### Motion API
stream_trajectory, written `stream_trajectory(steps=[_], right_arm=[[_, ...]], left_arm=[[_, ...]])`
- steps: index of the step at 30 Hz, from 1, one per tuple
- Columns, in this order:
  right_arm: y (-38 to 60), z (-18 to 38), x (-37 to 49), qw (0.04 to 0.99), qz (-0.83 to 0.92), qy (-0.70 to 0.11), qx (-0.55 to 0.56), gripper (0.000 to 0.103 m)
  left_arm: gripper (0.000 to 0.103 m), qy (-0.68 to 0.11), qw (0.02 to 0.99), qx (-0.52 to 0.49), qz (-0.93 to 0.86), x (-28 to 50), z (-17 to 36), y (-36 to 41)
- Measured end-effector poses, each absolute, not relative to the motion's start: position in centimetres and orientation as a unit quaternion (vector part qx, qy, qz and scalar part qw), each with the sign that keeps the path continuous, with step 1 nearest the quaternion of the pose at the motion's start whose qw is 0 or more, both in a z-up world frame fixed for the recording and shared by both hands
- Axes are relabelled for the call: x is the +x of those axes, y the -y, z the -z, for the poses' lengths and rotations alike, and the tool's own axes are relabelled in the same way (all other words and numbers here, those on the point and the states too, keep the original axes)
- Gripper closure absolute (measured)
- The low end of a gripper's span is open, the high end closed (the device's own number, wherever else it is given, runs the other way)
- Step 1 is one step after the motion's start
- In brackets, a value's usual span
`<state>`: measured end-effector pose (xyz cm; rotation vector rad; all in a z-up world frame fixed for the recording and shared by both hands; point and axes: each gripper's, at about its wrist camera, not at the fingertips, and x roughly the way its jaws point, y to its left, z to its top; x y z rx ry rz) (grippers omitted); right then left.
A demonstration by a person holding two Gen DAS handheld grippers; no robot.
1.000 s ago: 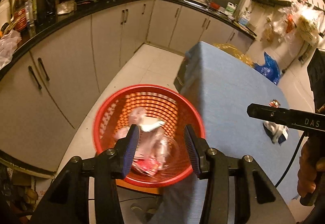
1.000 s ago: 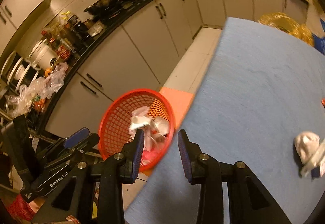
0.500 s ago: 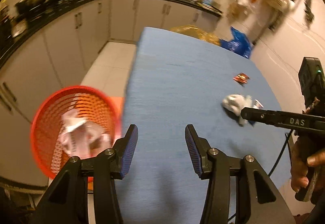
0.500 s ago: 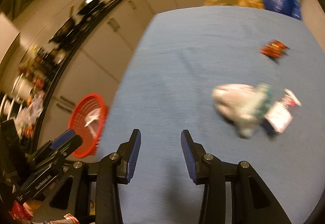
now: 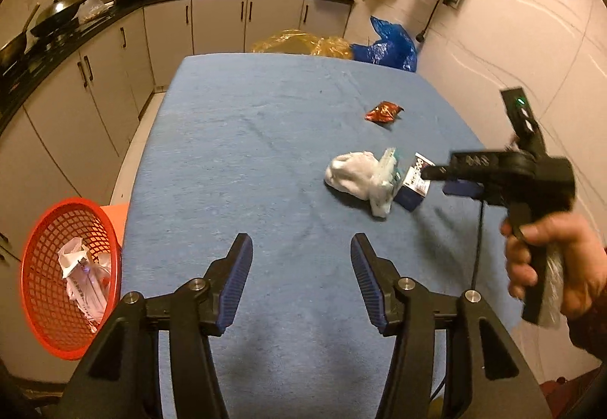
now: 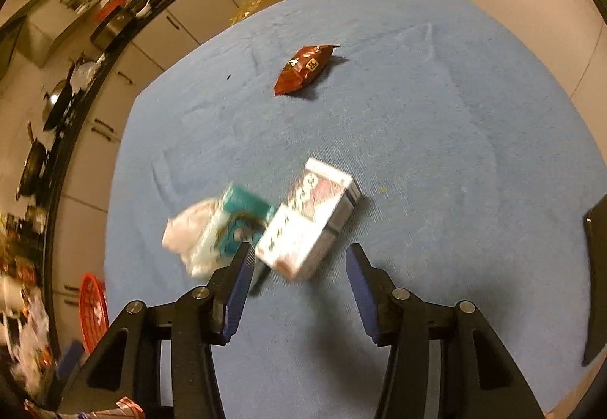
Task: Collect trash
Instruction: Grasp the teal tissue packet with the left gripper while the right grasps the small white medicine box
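Both grippers swing from the basket back over the tabletop for the next pieces of trash.

The red basket [image 5: 70, 276], a second ago under both grippers, now sits off the tabletop's [image 5: 235, 138] left edge with wrappers inside, so one drop looks done. The right gripper [image 6: 297, 278] nears the white carton [image 6: 309, 218] and crumpled white wrapper [image 6: 212, 233] toward the right edge; a red packet [image 6: 305, 68] lies farther back. Both grippers' fingers have just been spreading and grasp nothing; the left gripper [image 5: 301, 278] hovers over bare cloth.
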<state>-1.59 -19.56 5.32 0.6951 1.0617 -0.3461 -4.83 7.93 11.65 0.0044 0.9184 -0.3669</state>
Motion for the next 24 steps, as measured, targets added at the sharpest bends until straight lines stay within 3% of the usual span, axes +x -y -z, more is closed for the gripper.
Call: stream_trajectory(steps=[9,15,24], right_arm=[[20.0,-2.7,1.6,0.766,0.186,-0.526,0.319,0.048],[21.1,-3.4,-0.1,0.777,0.156,-0.526,0.309,0.063],[22.9,-6.1,-5.9,0.803,0.117,-0.505,0.295,0.064]], left_arm=[[0.047,-0.442,0.884,0.007,0.154,-4.6,-11.9,-7.7],[0.046,-0.448,0.879,0.005,0.164,-3.3,-11.4,-5.9],[0.044,-0.466,0.854,0.04,0.23,0.2,-9.5,1.7]])
